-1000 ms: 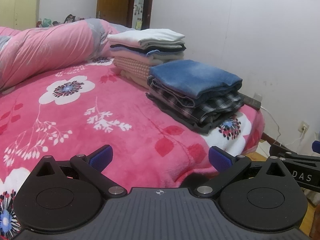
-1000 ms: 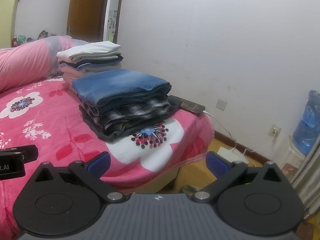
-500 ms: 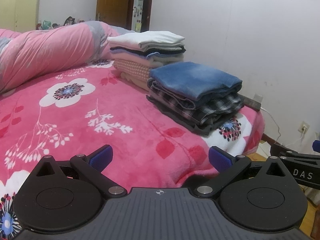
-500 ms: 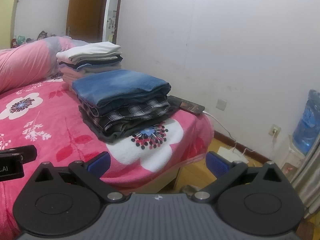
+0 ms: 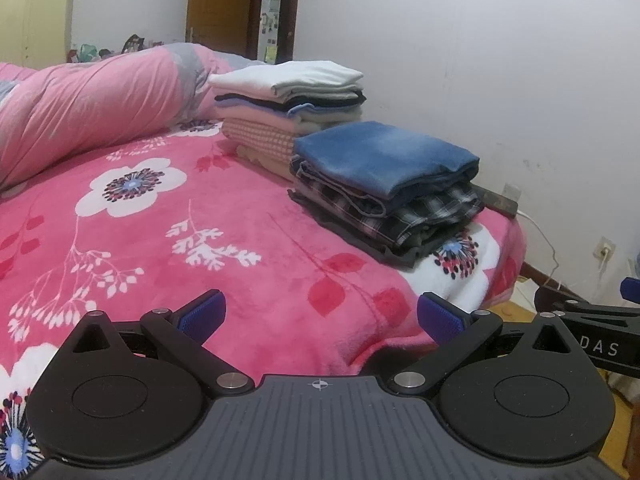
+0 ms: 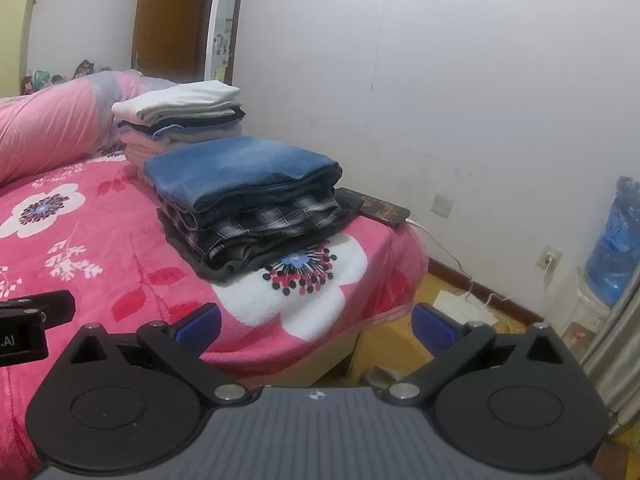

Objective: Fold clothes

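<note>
Two piles of folded clothes stand on the pink flowered bed (image 5: 168,248) along its right side. The near pile (image 5: 384,184) (image 6: 248,200) has a blue garment on top, with plaid and dark pieces under it. Behind it the taller pile (image 5: 292,96) (image 6: 180,116) is topped by a white garment. My left gripper (image 5: 320,316) hangs open over the bed's front edge, nothing between its blue pads. My right gripper (image 6: 316,324) is open too, over the bed's right front corner, and its body (image 5: 592,332) shows at the right of the left wrist view.
A rolled pink quilt (image 5: 88,112) lies along the bed's far left. A dark flat device (image 6: 380,208) with a white cable rests on the bed by the wall. A blue water bottle (image 6: 616,240) stands on the floor at the right. A wooden door (image 5: 216,4) is at the back.
Both views have shifted only slightly; the piles sit a touch lower in the left wrist view. Both grippers stay open and nothing on the bed has moved.
</note>
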{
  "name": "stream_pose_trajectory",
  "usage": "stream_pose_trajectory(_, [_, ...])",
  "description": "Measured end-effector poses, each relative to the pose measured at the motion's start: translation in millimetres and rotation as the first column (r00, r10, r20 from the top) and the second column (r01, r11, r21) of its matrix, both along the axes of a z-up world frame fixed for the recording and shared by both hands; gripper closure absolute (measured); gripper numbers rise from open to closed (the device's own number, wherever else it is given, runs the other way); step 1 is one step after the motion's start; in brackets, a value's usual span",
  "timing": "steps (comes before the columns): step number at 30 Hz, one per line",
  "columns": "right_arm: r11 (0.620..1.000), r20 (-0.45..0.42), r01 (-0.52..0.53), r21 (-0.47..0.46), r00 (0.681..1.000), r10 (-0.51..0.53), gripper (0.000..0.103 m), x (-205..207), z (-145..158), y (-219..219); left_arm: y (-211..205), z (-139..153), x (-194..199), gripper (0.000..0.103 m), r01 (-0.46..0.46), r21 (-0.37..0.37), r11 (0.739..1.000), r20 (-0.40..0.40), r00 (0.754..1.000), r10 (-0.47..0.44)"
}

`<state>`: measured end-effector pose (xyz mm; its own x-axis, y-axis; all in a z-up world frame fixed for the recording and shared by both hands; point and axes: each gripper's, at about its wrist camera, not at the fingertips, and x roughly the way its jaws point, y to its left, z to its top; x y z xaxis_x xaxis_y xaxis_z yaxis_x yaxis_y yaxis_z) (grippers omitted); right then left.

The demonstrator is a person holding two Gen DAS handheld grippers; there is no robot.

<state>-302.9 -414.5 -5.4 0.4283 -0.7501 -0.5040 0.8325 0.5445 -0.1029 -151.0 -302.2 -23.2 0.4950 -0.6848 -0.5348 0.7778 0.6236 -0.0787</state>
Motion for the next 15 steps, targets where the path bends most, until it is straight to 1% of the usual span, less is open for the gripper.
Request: stream_pose_trajectory(15, [1.0,-0.004,0.001,-0.009,1.0,-0.001,0.0,3.6,3.0,0.2,1.1,-1.0,4.2,0.0,-0.022,0.005,1.0,0.001,1.0,0.022])
